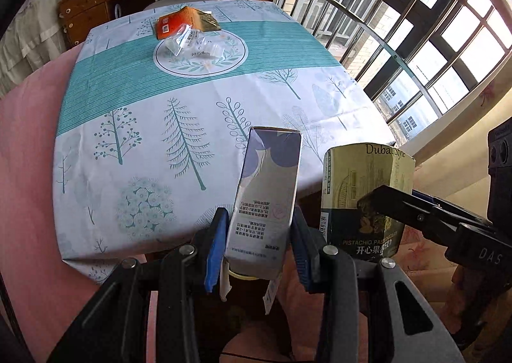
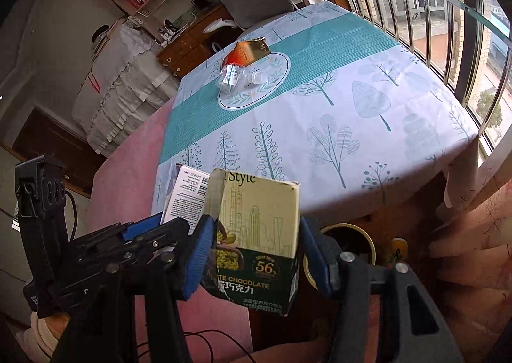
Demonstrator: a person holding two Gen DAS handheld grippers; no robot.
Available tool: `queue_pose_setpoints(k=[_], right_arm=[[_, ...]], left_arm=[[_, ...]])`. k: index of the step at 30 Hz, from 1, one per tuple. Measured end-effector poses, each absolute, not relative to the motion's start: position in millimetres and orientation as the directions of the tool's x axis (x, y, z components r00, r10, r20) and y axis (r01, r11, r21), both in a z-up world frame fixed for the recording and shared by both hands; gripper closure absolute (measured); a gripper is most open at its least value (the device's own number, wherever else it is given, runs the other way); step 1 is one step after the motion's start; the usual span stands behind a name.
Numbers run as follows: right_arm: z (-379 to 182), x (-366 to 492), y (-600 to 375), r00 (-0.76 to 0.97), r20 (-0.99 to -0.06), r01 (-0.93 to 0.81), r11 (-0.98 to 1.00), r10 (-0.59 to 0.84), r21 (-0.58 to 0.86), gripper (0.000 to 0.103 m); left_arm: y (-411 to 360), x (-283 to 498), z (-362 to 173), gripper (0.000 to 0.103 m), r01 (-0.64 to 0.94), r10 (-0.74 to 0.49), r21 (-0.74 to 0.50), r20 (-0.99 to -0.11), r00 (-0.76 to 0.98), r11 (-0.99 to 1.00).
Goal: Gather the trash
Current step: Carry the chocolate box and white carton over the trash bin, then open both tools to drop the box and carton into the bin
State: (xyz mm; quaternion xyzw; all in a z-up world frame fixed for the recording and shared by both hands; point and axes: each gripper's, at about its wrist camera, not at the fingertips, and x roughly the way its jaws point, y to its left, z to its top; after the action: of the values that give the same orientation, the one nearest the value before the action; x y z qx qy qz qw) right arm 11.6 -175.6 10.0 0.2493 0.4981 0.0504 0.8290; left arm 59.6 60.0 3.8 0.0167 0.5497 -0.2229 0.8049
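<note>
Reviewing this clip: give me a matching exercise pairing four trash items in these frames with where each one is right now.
Items:
1. purple-and-white carton
2. pistachio chocolate box
3. orange packet
4. clear plastic wrapper

Places:
A. gripped in the right tongs
B. on the round wreath print of the tablecloth
C. gripped in the left tongs
D. at the far end of the table, just behind the wrapper

Pairs: 1-C, 2-A, 3-D, 4-B

Left hand-held gripper (image 1: pixel 260 236) clamped a pale carton (image 1: pixel 267 200); right hand-held gripper (image 1: pixel 380 203) pinched a chocolate box (image 1: pixel 364 190). Wrappers (image 1: pixel 185 27) lay on surface (image 1: pixel 192 91).
</note>
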Motion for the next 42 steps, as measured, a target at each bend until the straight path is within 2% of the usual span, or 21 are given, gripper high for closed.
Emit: queue_pose_setpoints(k=[11, 18, 28, 35, 42], right_arm=[[-3.5, -33.3, -162.6, 0.419, -0.849, 0.181, 0.887, 0.322, 0.425, 0.047], [-38.1, -43.0, -170.4, 0.344, -0.88, 0.204, 0.889, 0.328, 0.411, 0.047], [-157.6, -43.3, -198.2, 0.209, -0.931, 0.276, 0.895, 0.3, 0.351, 0.047], [-240.2, -38.1, -215.9, 0.152, -0.943, 0.353, 0.875, 0.295, 0.33, 0.047], [-296.1, -23.3, -218.6, 0.123, -0.952, 0.366, 0.879, 0.281, 0.307, 0.047]], left_arm=[[62.8, 11.5, -12.7, 0.067, 0.359, -0.323, -0.218, -0.908, 0.267, 0.908], [51.5, 0.3, -45.1, 0.067, 0.315, -0.304, -0.228, -0.928, 0.215, 0.921], [21.8, -7.0, -148.2, 0.066, 0.233, -0.213, -0.176, -0.967, 0.143, 0.956], [3.3, 2.3, -228.3, 0.066, 0.185, -0.2, -0.179, -0.975, 0.099, 0.966], [-3.3, 20.3, -298.5, 0.067, 0.136, -0.205, -0.196, -0.977, 0.055, 0.971]])
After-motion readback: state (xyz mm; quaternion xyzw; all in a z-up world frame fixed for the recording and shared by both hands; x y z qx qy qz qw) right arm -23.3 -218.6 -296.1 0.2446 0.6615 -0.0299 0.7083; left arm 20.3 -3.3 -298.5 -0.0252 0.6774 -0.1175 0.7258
